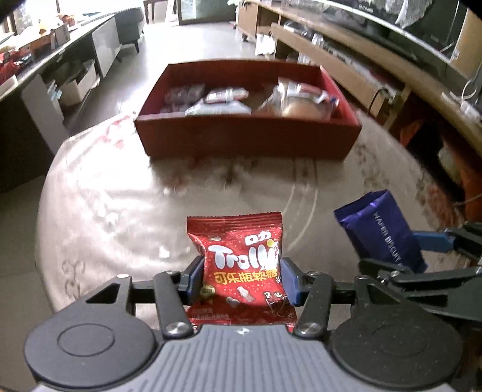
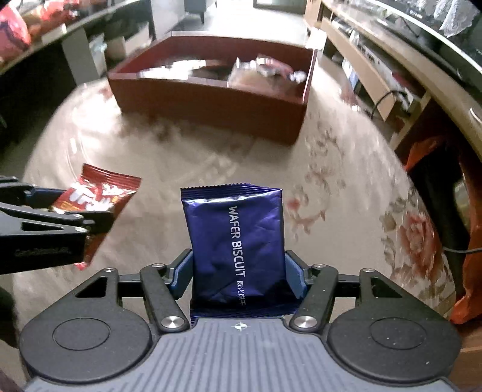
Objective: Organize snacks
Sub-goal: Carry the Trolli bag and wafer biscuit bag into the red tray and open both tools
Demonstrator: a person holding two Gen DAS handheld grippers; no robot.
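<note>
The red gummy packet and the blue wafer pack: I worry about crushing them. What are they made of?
Red gummy packet: glossy printed plastic film, apparently; crimped serrated top seal. Blue wafer pack: likely metallised foil film; sharp shiny creases.

place: home living room | cues: sofa [image 1: 129, 21]; media shelf [image 1: 346, 60]; floral tablecloth [image 2: 346, 187]

Two grippers were in view: the left gripper [image 1: 241, 279] at the bottom centre of its own view and the right gripper [image 2: 239, 279] at the bottom centre of its own. There were two held snack packets, one red gummy packet [image 1: 241, 259] and one blue wafer biscuit packet [image 2: 236, 241]. One red box [image 1: 247, 137] stood in the upper middle of the frame on one bench [image 1: 99, 211]. The wrapped snacks inside it were too blurred to count.
</note>
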